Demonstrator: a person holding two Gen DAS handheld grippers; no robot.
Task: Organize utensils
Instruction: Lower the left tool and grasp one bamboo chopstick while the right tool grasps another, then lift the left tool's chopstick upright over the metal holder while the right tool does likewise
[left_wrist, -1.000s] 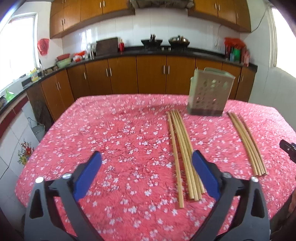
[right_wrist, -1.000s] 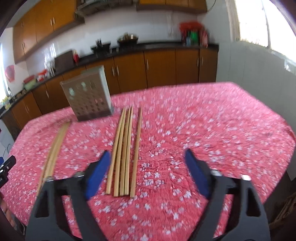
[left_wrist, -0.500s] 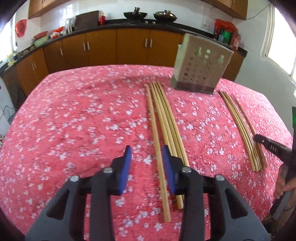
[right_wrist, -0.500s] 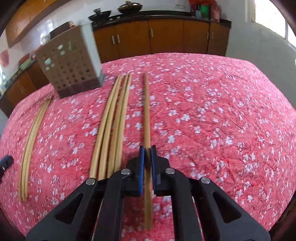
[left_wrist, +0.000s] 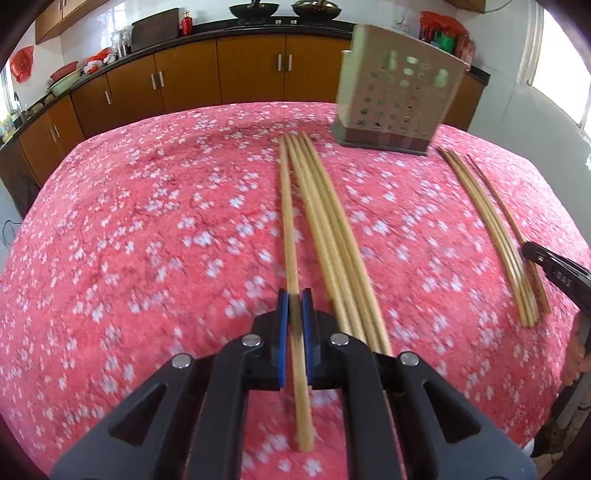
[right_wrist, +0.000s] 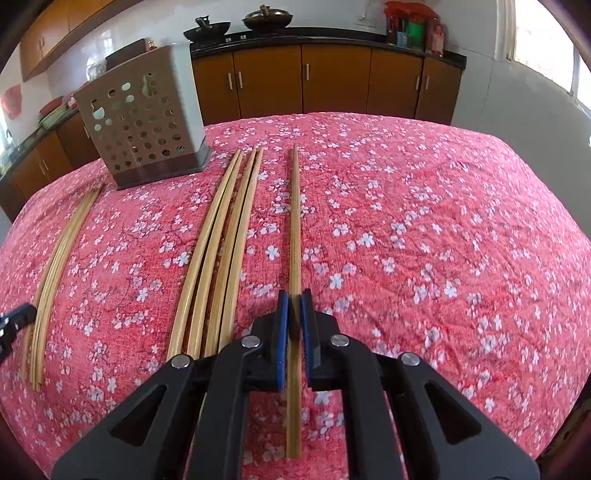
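In the left wrist view my left gripper (left_wrist: 294, 300) has its jaws closing tight on the leftmost bamboo chopstick (left_wrist: 287, 221) of the near group; the blue pads press its sides. Several more chopsticks (left_wrist: 332, 236) lie just right of it. In the right wrist view my right gripper (right_wrist: 294, 300) is shut on a single chopstick (right_wrist: 295, 221) lying apart from its group (right_wrist: 221, 251). The perforated grey utensil holder (left_wrist: 399, 96) (right_wrist: 144, 122) stands upright beyond both groups on the red floral tablecloth (left_wrist: 147, 240).
The other chopstick group (left_wrist: 487, 229) (right_wrist: 59, 258) shows at each view's edge. A black finger of the right gripper (left_wrist: 554, 269) reaches in there, with a hand behind it. Brown kitchen cabinets (left_wrist: 251, 77) line the wall past the table's far edge.
Both grippers came down and forward over the chopsticks and went from wide open to shut, the right one first, then the left.
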